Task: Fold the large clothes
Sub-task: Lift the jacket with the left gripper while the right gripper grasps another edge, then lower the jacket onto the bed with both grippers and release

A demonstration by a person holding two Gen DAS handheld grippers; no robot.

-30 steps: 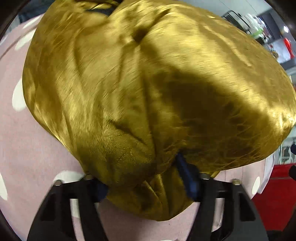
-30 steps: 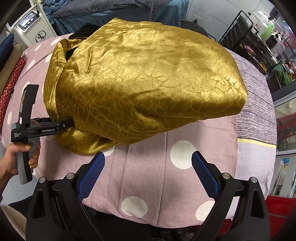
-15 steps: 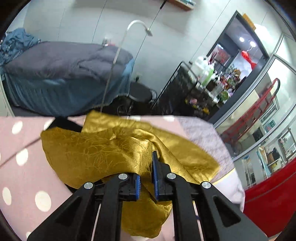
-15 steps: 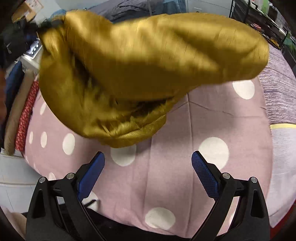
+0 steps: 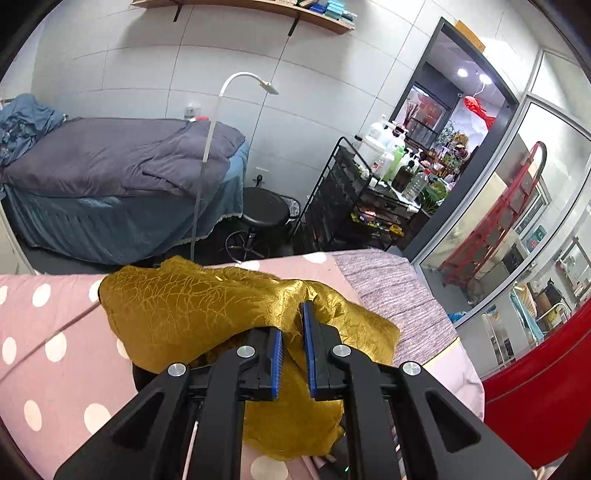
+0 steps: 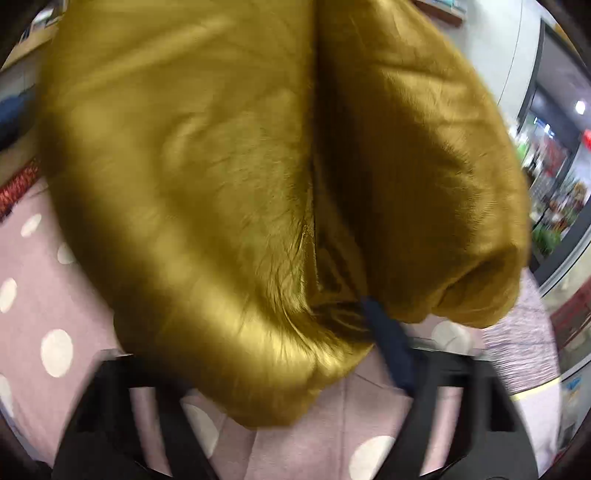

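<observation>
A black wire cart (image 5: 347, 206) stands at the far right of the room in the left wrist view, its top shelf crowded with bottles (image 5: 388, 155): white pump bottles, a green one, a dark brown one and a clear one. What lies on its lower shelves is too small to tell. A wall shelf (image 5: 258, 9) high up carries a short row of blue boxes (image 5: 328, 7).

The gold garment (image 5: 192, 314) lies bunched on the near bed (image 5: 48, 362), which has a pink cover with white dots and a grey striped section at its right end. A fold of the cloth rises off the heap into the left gripper (image 5: 293, 354). Its blue pads (image 5: 310, 354) stand close together with a thin layer of gold cloth pinched between them, and more cloth hangs below the fingers.

In the right wrist view the garment (image 6: 229, 192) fills most of the picture, blurred, hanging close to the lens above the dotted cover (image 6: 44, 295). The right gripper (image 6: 332, 350) has just been closing on it. Only one blue pad (image 6: 391, 354) shows, slanting up into a crease at the cloth's lower edge; the other is hidden behind the gold fabric, so the pinch itself is out of sight, though the fingers are drawn tight together on the cloth.

Beyond the near bed stand a grey-covered bed (image 5: 110, 166), a white lamp (image 5: 236, 79) and a black stool (image 5: 264, 212).
</observation>
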